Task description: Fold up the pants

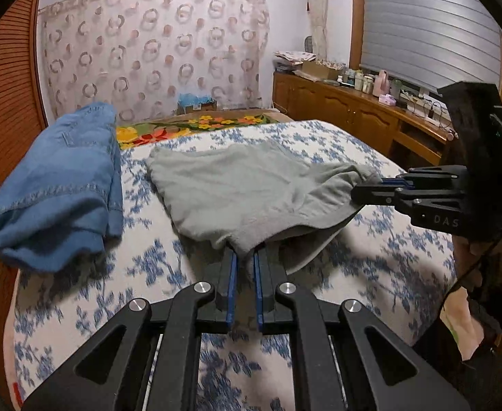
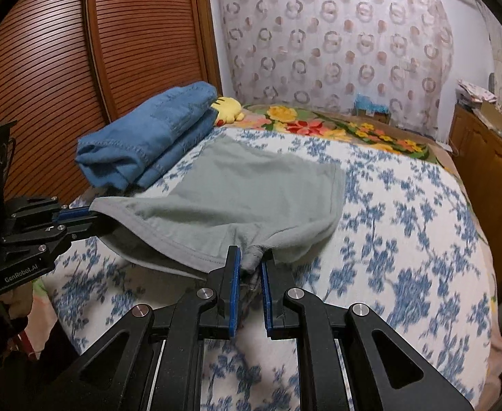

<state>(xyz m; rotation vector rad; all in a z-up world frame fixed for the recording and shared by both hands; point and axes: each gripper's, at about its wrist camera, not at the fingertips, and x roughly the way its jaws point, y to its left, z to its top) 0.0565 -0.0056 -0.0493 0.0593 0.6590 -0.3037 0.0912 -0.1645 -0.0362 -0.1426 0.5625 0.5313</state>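
Item: pale grey soft-knit pants (image 1: 251, 185), lying partly folded on the bed with the far portion flat on the blue-and-white floral bedspread (image 1: 371, 257) and the near edge lifted clear of it, a shadowed gap showing beneath. Held at two points on that near edge, presumably so the cloth stays stretched between them and can be carried over as one straight fold line rather than sagging. Left hand-held gripper (image 1: 244, 257): fingers drawn close together, pinching a bunched corner of the grey fabric between the blue pads (image 1: 232, 274). Right hand-held gripper (image 2: 251, 260): likewise closed in on a gathered tuft of cloth at the other end of the edge (a hem line runs between the two grips in the right wrist view). Each gripper is also seen from the other's camera, entering from the side and level with the lifted edge. Adjacent: folded blue denim garment (image 1: 55, 185), set at the left margin of the bed against the brown slatted wooden door (image 2: 79, 51), probably a finished piece parked clear of the working area. Behind it, a yellow plush toy (image 2: 228, 108) and a bright flowered blanket (image 2: 336, 126). Beyond: circle-patterned curtain (image 1: 155, 44); wooden sideboard (image 1: 353, 109) with bottles, well apart from the work.
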